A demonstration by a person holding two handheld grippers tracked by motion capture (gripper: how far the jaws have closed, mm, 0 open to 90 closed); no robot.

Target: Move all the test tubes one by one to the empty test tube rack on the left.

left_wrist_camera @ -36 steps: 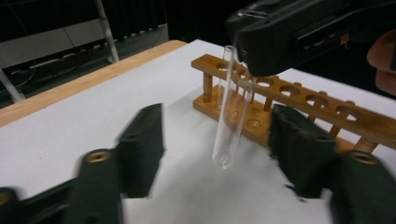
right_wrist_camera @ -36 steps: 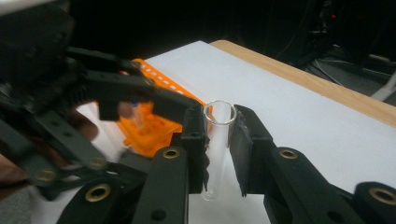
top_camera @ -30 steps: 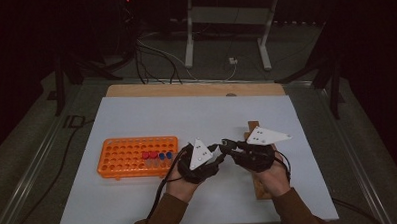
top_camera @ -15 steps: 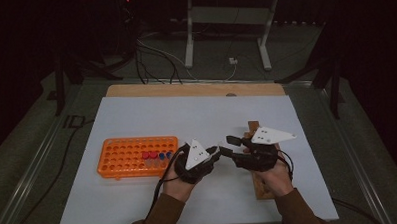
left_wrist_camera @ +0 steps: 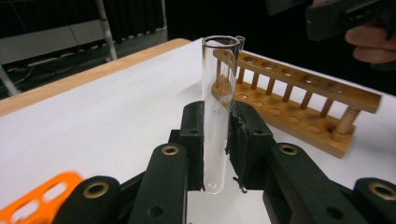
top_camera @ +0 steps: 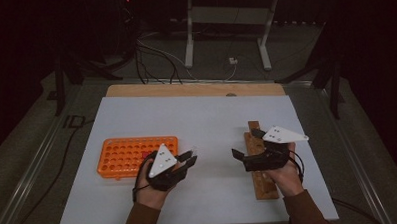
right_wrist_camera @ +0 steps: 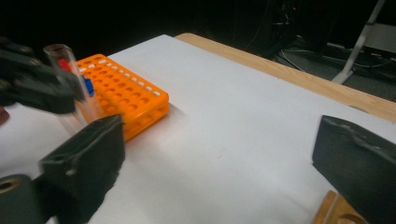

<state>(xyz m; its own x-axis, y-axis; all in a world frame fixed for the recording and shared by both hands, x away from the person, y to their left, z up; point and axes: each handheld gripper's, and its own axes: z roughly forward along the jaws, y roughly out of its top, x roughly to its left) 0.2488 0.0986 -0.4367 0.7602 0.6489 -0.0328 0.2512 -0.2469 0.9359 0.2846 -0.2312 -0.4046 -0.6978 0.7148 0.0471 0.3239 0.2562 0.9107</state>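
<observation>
Between the orange rack [top_camera: 137,156] and the wooden rack [top_camera: 261,165], my left jaws clench an upright glass tube [left_wrist_camera: 218,112] near its rounded bottom, my right jaws released wide beside it; light, slick and brittle, it wants gentle mid-wall pressure.

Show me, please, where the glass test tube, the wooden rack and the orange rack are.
glass test tube [left_wrist_camera: 218,93], left gripper view, middle of its wall.
wooden rack [left_wrist_camera: 299,77], left gripper view, top bar with holes.
orange rack [top_camera: 128,153], high view, its holed top.
</observation>
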